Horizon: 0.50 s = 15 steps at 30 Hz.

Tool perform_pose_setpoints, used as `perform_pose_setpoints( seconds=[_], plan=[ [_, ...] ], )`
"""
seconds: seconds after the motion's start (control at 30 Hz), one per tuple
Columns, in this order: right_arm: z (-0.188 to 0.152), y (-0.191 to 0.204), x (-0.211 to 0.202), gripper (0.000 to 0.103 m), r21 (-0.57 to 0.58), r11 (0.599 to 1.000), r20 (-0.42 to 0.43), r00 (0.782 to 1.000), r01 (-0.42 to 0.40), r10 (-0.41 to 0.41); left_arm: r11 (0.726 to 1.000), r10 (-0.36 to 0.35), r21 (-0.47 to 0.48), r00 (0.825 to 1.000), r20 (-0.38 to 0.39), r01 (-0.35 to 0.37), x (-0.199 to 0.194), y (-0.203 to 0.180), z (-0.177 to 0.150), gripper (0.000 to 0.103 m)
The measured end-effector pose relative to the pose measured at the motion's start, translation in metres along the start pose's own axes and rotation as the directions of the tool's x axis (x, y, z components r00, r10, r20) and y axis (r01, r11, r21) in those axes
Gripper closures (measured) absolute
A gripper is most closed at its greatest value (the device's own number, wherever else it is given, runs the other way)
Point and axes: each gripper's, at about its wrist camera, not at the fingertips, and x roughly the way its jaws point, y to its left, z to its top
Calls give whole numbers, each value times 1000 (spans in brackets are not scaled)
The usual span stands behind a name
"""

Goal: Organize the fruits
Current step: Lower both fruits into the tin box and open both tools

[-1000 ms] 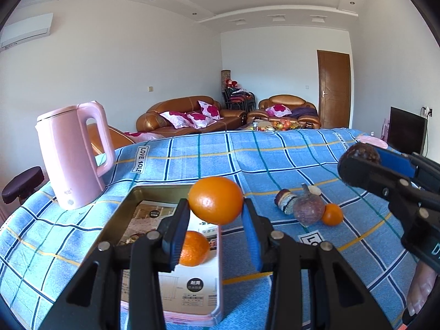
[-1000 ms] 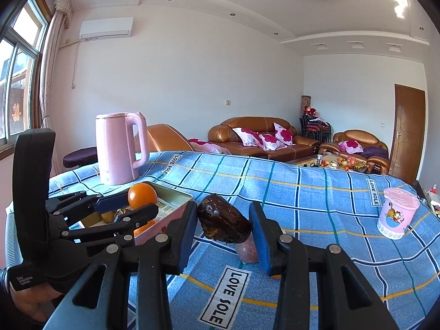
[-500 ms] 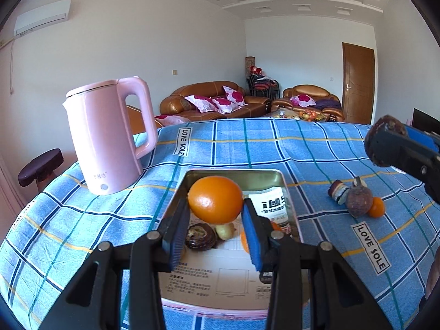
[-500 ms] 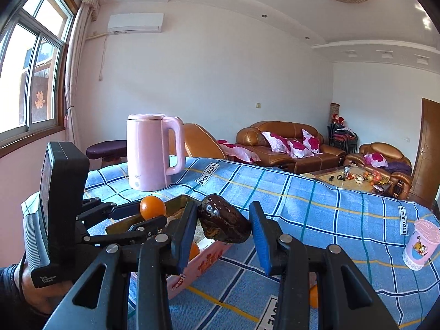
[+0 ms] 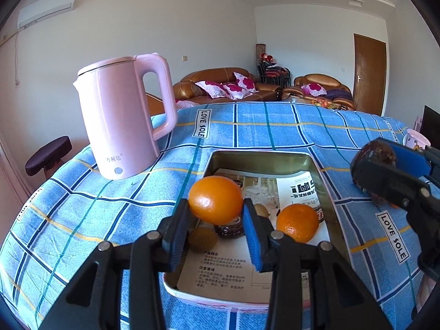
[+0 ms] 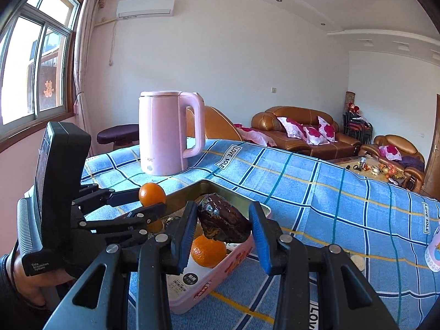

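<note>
**Two fruits held over the tin**

Our left gripper [image 5: 216,214] pinches an orange [image 5: 215,200] between its pads, above the near left part of the tin [image 5: 264,156]. Our right gripper [image 6: 224,229] clamps a dark, wrinkled fruit [image 6: 224,223], and from its own camera that fruit hangs over the tin's near corner. From the left camera we see the same dark fruit at the right edge of the view, beside the tin's right rim.

The tin sits on a blue checked cloth [image 5: 247,126] and is lined with printed paper. Inside it we see a second orange [image 5: 297,222] near the right wall, a small greenish-brown fruit [image 5: 202,238] near the left wall, and a dark fruit partly hidden behind the held orange; what kind it is we cannot tell.

A pink kettle [image 5: 123,121] stands upright on the cloth, left of the tin and apart from it. At the right edge of the cloth, well away from the tin, stands a pink cup [image 6: 434,253].

A hand [image 6: 30,280] grips the left gripper's handle in the right camera's lower left.
</note>
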Motion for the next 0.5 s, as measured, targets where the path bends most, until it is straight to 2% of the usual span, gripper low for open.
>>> perform_pose_setpoints(
  seconds=[0.5],
  plan=[
    [-16,18,29,62,-16,999,-76,996,-42,41,1000,7,-1,999,-39,-7,7,7,-6,63]
  ],
)
